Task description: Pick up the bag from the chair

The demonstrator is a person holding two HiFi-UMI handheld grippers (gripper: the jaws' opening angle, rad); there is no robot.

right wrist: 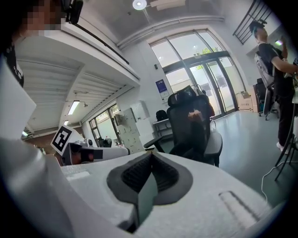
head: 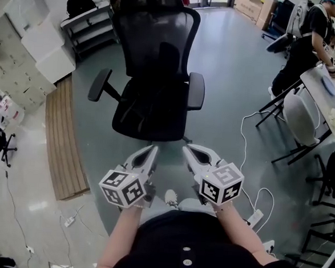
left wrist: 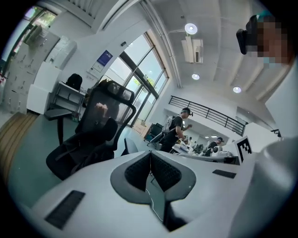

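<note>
A black office chair (head: 152, 109) stands on the floor straight ahead of me. A black bag (head: 159, 73) sits upright on its seat, leaning on the mesh backrest; it is hard to tell apart from the dark chair. The left gripper view shows the bag (left wrist: 98, 132) left of centre, and the right gripper view shows the bag (right wrist: 204, 135) right of centre. My left gripper (head: 153, 150) and right gripper (head: 188, 150) are held side by side just short of the seat's front edge. Both are shut with nothing in them, jaw tips touching (left wrist: 150, 152) (right wrist: 150, 153).
A wooden slatted board (head: 63, 146) lies on the floor at left. White boxes (head: 45, 47) and a shelf (head: 92, 22) stand at back left. At right are folding tables (head: 330, 96), a person (head: 305, 43), a white cable and a power strip (head: 255, 218).
</note>
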